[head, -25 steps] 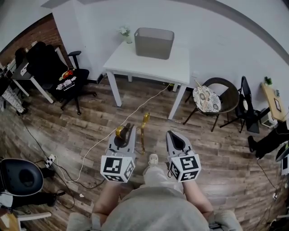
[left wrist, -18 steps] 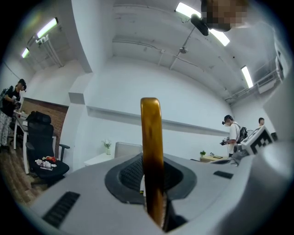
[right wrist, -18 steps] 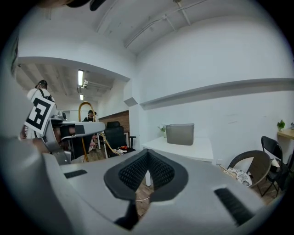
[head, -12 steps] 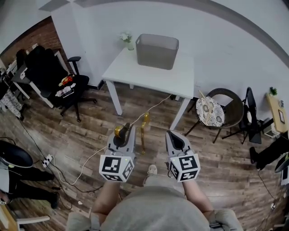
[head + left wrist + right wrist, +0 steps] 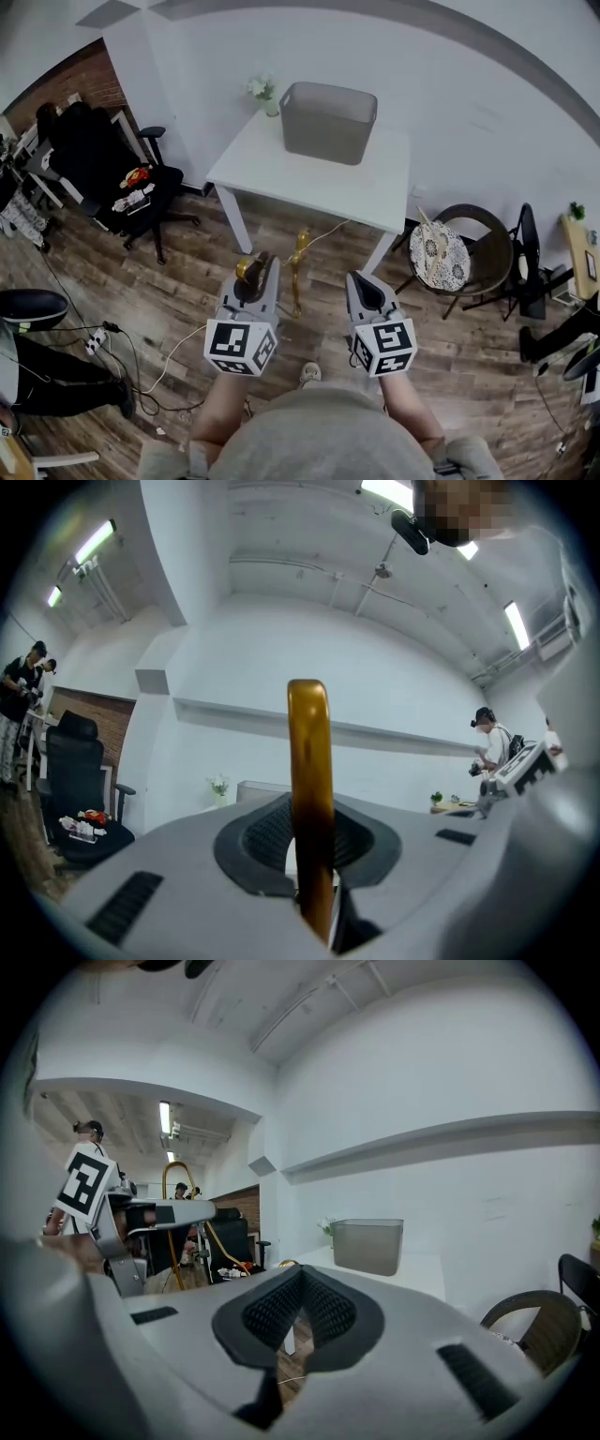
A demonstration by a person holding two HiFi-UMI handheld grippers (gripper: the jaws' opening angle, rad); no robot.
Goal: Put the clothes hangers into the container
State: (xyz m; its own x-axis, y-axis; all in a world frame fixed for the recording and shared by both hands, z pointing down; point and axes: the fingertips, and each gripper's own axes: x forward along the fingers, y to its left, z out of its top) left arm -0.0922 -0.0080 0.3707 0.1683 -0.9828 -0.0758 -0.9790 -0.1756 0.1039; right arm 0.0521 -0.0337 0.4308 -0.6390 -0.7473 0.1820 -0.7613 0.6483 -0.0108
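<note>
A dark wood-plank floor (image 5: 169,272) runs up to plain white walls (image 5: 469,103), with 1 stretch of red brick (image 5: 94,89) at the left. A white table (image 5: 356,192) stands against the wall, with a small potted plant (image 5: 261,89) at its back corner. Left of the table is a black office chair (image 5: 150,178). Right of it are a round chair with a patterned cushion (image 5: 441,253) and a black folding chair (image 5: 525,258). Tube lights (image 5: 94,541) glow on the white ceiling.

Grippers I run: two, the left gripper (image 5: 264,263) and the right gripper (image 5: 362,279)
Gold hanger (image 5: 299,267): I count one
Grey container (image 5: 328,123): one
White table (image 5: 281,173): one
Potted plant (image 5: 260,91): one
</note>
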